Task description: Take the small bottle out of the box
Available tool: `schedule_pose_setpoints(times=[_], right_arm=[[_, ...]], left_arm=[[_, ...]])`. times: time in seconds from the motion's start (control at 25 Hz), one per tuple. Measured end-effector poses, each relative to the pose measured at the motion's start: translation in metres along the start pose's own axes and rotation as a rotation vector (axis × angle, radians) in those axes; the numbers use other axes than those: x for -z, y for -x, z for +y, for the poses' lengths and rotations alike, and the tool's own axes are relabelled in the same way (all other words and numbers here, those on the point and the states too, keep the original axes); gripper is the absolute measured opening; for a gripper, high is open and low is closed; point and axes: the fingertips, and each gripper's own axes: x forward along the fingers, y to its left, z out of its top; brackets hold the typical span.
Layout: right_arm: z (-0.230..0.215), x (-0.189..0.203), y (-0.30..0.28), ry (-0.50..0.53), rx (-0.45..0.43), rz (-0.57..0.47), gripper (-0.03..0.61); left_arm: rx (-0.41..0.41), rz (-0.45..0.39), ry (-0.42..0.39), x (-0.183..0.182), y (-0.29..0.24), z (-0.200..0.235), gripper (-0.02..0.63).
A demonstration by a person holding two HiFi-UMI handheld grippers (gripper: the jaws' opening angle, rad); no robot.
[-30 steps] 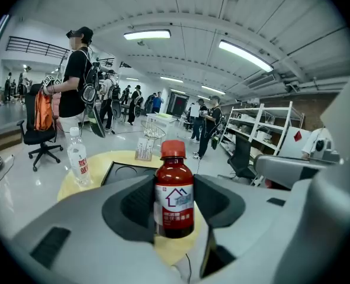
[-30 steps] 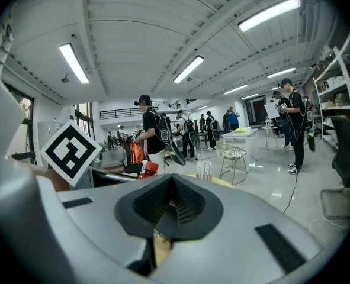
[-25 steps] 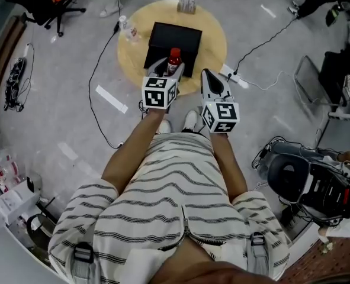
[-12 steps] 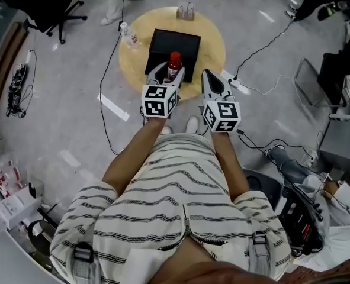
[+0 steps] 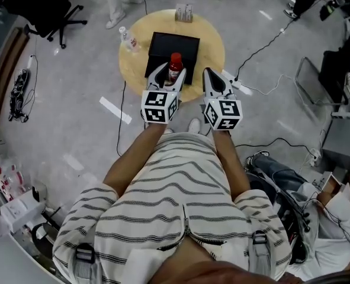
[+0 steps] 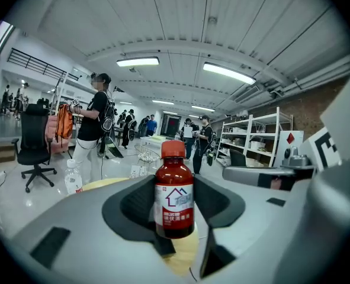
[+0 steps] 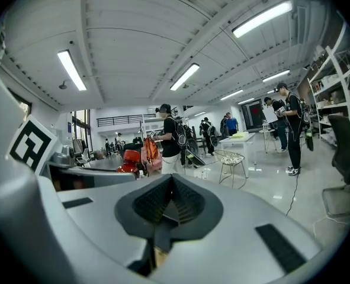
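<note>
free: round table bare to the right of black box | blocked: clear water bottle at left rim; small pack at far rim

Bright ceiling strip lights, fisheye-warped edges, dark vignette corners

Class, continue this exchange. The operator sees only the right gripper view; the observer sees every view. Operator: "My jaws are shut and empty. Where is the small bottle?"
Observer: The left gripper has it. The bottle stands upright, clamped between its jaws.
Operator: Where is that relative to the box?
Observer: In the head view it is over the black box's near edge.
Operator: Is anything else on the table?
Observer: A clear water bottle stands at the table's left edge.
</note>
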Motion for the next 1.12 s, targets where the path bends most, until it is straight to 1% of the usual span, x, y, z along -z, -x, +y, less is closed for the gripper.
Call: schedule_pose_setpoints(times=[0.32, 0.8, 1.12], right_arm=[[-0.008, -0.002, -0.002, 0.000, 0.000, 0.001, 0.017], [-0.014, -0.010, -0.004, 0.018, -0.014, -0.019, 0.017], [-0.015, -0.009, 0.000, 0.019, -0.015, -0.020, 0.017]], left_arm=[[0.001, -0.039, -0.031, -0.007, -0.001, -0.005, 0.217], [-0.027, -0.073, -0.063, -0.011, -0.004, -0.002, 0.218], [-0.041, -0.090, -0.068, -0.014, -0.001, -0.003, 0.218]])
